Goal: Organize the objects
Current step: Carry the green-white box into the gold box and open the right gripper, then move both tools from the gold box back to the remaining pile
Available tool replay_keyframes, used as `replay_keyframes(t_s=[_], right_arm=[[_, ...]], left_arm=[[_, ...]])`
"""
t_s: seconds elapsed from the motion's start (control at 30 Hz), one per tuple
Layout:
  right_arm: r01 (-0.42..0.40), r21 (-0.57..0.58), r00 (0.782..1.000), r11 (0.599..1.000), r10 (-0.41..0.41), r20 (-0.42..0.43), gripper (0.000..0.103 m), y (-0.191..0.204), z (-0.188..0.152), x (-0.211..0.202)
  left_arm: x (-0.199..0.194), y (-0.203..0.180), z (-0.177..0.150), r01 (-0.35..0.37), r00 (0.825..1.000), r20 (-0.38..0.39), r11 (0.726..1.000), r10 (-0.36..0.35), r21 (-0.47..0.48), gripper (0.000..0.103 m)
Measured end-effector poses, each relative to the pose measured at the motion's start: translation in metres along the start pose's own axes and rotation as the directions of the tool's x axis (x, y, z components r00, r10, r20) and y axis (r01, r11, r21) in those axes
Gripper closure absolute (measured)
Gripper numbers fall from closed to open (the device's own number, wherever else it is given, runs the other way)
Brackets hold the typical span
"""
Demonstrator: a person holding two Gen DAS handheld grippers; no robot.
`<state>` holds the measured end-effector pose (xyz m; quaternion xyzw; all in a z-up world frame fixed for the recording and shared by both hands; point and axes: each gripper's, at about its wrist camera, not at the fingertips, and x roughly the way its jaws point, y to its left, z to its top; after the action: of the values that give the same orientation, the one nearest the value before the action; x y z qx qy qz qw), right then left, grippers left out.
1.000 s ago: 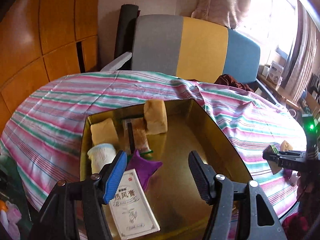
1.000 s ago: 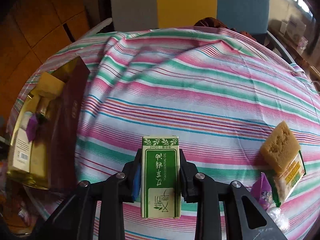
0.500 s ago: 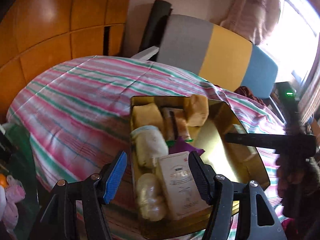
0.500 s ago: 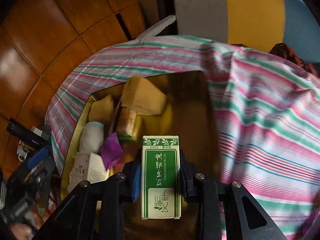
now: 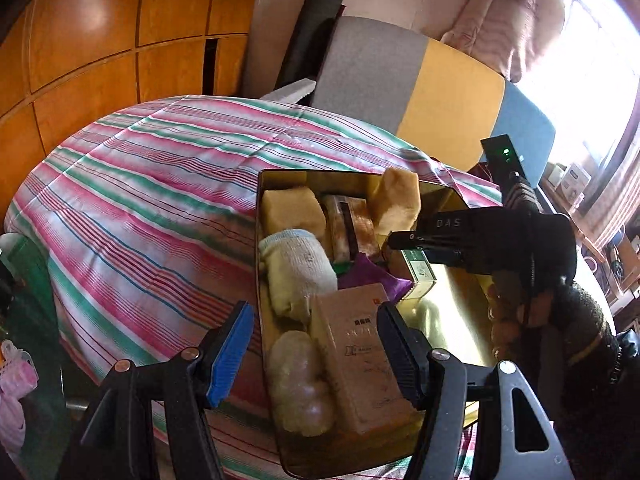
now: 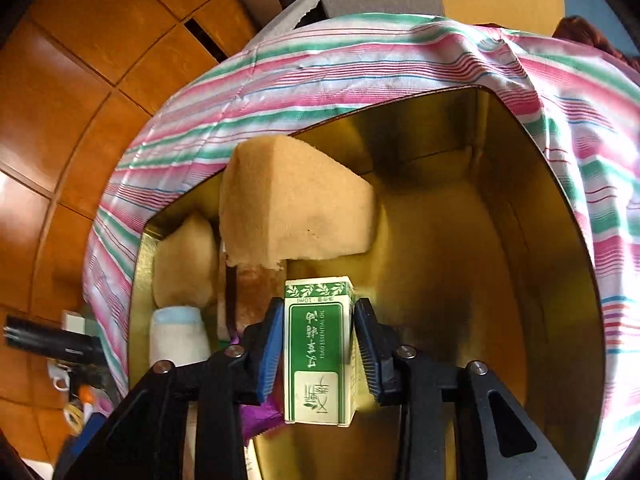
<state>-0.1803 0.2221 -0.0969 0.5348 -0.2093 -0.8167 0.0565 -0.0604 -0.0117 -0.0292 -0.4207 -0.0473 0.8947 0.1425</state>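
Right tongs lower centre, narrowed around a green essential oil box inside the gold tin; box's base hidden. Left tongs gape wide, empty.

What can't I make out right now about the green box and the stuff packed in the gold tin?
- Green box, right wrist view: its underside and whether it touches the tin floor, hidden by the box itself.
- Same box, left wrist view: mostly covered by the right tongs.
- Brown packet: label too blurred.
- Purple wrapper: partly hidden under the beige carton.
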Motion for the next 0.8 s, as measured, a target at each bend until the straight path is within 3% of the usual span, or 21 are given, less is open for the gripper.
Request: replay_keyframes(t_s=[0.07, 0.27, 0.53, 0.8], right_arm=[[-0.005, -0.003, 1.0, 1.0, 0.005, 0.016, 0.064, -0.002, -0.004, -0.006], [-0.012, -0.064, 0.993, 0.998, 0.019, 0.114, 0.045, -0.004, -0.02, -0.046], [0.09, -0.17, 0.974, 0.981, -0.051, 0.221, 0.028, -0.014, -0.055, -0.102], [0.197, -0.117, 0.943, 0.973, -0.156, 0.294, 0.014, -0.071, -0.091, -0.165]], left_arm=[[-0.001, -0.004, -0.001, -0.001, 1.0, 0.007, 1.0, 0.001, 0.017, 0.038], [-0.007, -0.018, -0.002, -0.009, 1.0, 0.027, 0.998, 0.007, 0.067, 0.038], [-0.016, -0.037, -0.006, 0.004, 0.999, 0.043, 0.992, -0.009, 0.127, 0.037], [-0.017, -0.063, -0.013, 0.042, 0.999, 0.027, 0.982, -0.048, 0.184, 0.035]])
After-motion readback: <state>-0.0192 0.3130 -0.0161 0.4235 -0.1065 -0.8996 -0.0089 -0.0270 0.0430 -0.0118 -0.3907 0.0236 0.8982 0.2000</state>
